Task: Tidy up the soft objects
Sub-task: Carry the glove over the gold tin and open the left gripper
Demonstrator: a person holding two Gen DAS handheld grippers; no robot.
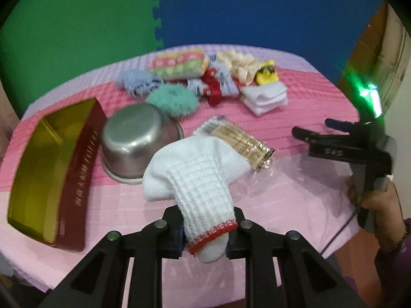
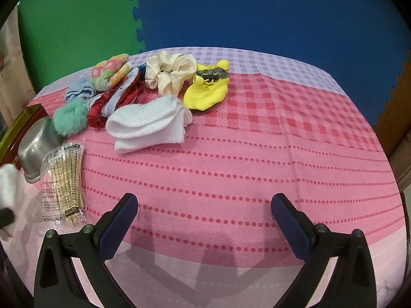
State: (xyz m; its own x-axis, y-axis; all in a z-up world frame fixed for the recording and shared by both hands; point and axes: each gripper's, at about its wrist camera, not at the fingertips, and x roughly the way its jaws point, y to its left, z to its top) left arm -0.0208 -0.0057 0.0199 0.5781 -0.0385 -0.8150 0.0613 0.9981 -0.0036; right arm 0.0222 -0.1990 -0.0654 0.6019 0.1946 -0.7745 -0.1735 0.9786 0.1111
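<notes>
**White knit sock held at the near desk edge; six soft items piled at the far side**

The left gripper (image 1: 206, 236) has its fingers (image 1: 177, 238) closed on a white sock (image 1: 195, 177) just above its red-patterned cuff band. The sock is of waffle-textured knit, with its foot end draped forward over a clear packet of wooden sticks (image 1: 239, 138). It lies over the near part of the desk (image 1: 295, 192), which carries a pink checked and dotted cloth.

The right gripper (image 2: 205, 223) has its fingers (image 2: 120, 225) spread wide, holding nothing, above bare cloth.

Count of soft items at the far side, right wrist view:
- one folded white cloth (image 2: 149, 125)
- one cream scrunchie (image 2: 169, 74)
- one yellow sock (image 2: 208, 92) with a dark motif
- one teal fluffy scrunchie (image 2: 70, 119)
- one folded pastel patterned towel (image 2: 110, 73)
- one pale blue cloth (image 2: 78, 89)

A tangle of red ribbon and light printed fabric (image 2: 115, 100) lies among these; its piece count cannot be told.

Other items: one steel bowl (image 1: 136, 141), lying tilted, and one dark red box (image 1: 48, 172) with a yellow interior, just beside the bowl on its left.
</notes>
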